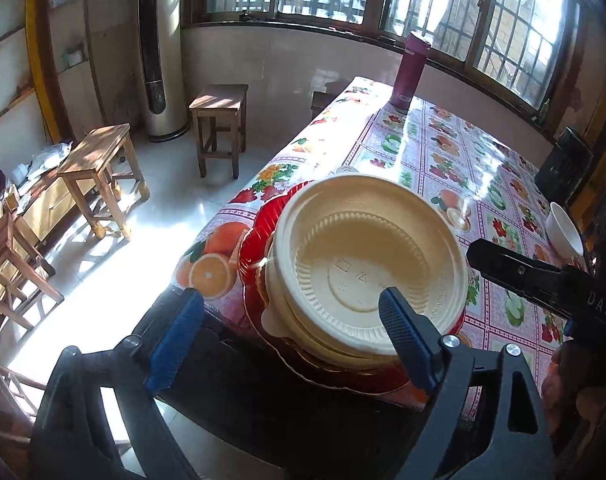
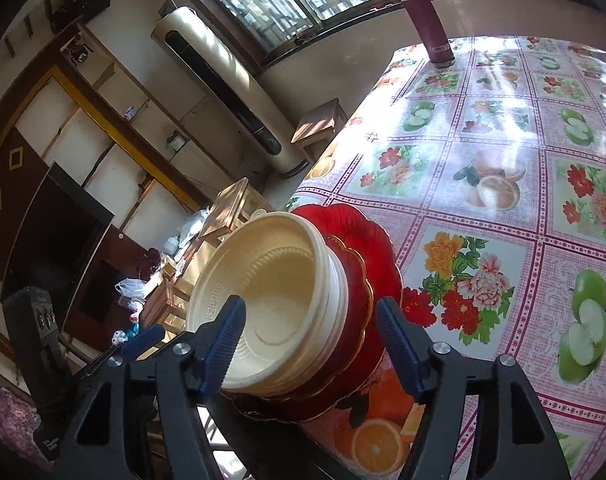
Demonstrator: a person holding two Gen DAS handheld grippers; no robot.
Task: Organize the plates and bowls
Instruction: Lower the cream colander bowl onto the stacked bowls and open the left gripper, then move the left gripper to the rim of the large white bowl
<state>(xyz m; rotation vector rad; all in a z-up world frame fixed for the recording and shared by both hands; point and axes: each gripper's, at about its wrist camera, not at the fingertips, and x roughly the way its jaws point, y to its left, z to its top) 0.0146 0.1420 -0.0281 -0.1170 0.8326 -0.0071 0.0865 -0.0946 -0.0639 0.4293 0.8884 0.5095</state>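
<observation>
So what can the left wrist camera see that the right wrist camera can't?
Only the left wrist view shows a white bowl at the table's far right edge and two wooden stools standing on the floor. Only the right wrist view shows the dark television and wall shelving. Both share the cream bowls stacked on red plates, the purple bottle, the fruit-patterned tablecloth and the windows.

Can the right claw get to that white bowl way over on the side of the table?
Probably yes. The white bowl sits alone at the table's right edge, with only bare tablecloth around it. The right claw stands open, gripping nothing, beside the cream bowls.
</observation>
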